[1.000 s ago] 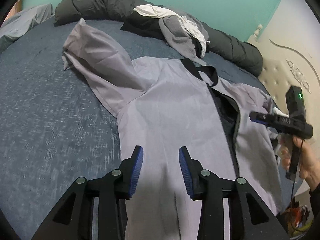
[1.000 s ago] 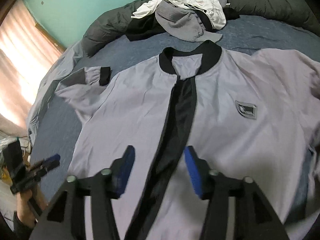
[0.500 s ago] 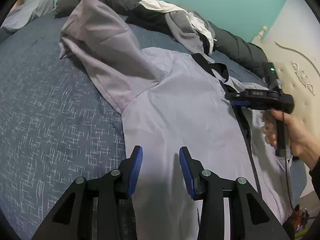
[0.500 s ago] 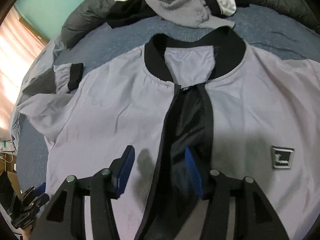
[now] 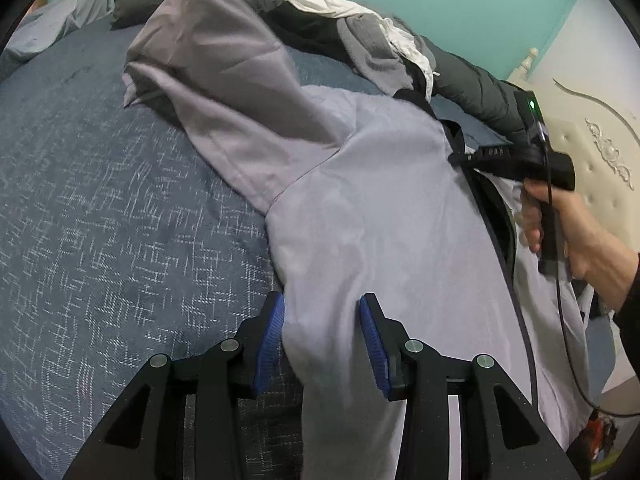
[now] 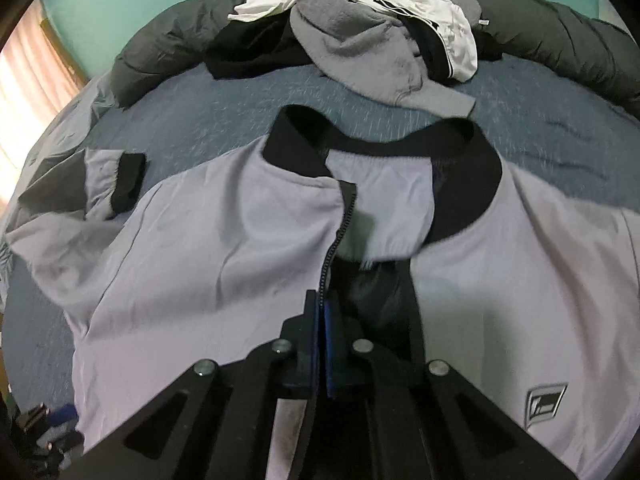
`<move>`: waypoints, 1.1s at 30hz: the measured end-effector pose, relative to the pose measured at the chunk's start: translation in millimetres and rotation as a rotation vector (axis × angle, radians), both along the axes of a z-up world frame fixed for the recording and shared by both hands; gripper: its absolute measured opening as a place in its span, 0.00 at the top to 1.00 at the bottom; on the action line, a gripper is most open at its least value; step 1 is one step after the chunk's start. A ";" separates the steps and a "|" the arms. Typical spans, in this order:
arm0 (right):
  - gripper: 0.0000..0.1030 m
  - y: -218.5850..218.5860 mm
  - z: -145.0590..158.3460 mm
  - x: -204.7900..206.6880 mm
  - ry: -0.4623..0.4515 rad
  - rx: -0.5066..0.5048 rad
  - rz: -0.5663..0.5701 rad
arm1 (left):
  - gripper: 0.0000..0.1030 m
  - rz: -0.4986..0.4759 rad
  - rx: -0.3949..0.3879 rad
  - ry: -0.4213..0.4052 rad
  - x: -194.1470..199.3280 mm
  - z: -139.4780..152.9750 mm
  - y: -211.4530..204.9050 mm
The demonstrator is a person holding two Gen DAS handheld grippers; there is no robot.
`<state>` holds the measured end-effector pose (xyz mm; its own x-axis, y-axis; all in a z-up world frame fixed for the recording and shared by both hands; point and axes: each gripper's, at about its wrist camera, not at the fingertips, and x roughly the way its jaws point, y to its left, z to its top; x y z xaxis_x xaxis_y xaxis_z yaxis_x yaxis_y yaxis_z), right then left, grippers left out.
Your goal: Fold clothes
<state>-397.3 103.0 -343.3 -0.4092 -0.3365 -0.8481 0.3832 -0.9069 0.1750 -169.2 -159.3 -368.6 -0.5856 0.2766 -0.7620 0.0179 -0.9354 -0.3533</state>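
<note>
- One jacket [image 6: 248, 264], thin lilac-grey shell with black ribbed collar [image 6: 476, 184], laid front-up and unzipped across the middle of the bed [image 5: 104, 240], collar toward the far edge.
- Judged light, limp and somewhat slick: likely to drape and slide rather than hold a crease, so best moved by hems, zip edge or ribbing, not by a pinch of loose panel.
- Zip edge [image 6: 334, 248] reads as the firmest line to grip; black cuff [image 6: 128, 184] on the far sleeve [image 5: 224, 92] also looks a sound hold.
- Right gripper [image 6: 322, 312] clenched, jaws pressed together at the zip edge of the front panel; apparently grasping that edge, though the cloth between the pads hard to make out.
- Left gripper [image 5: 322, 340] released, jaws wide apart, straddling the side seam of the jacket near the bed's near edge; touching or just above, cannot tell.
- Sleeve bunched and standing up toward the bed's far left corner, not flat.
- Further out: heap of other clothes [image 6: 368, 32] on a dark duvet [image 6: 168, 56] along the far edge, well apart from the jacket hem but near the collar.
- Cream headboard [image 5: 592, 136] at the right in the left wrist view.
</note>
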 end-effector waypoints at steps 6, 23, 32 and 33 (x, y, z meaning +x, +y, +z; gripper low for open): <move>0.98 -13.4 -8.0 -11.5 -0.015 0.054 0.006 | 0.58 -0.003 0.007 -0.028 -0.7 -8.6 -1.8; 0.87 14.0 31.0 64.3 0.141 0.029 0.003 | 0.97 0.018 0.116 -0.069 -8.8 -23.6 -26.3; 0.85 29.9 14.6 140.4 -0.003 -0.097 0.058 | 0.97 0.070 0.123 -0.045 -7.6 -20.3 -42.1; 0.85 28.2 12.8 145.1 -0.007 -0.097 0.069 | 0.97 0.075 0.123 -0.043 -7.4 -20.0 -43.6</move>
<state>-252.1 131.2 -330.4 -0.3760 -0.4439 -0.8134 0.4426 -0.8572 0.2633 -176.7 -202.9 -388.6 -0.5761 0.3262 -0.7495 0.1039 -0.8803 -0.4629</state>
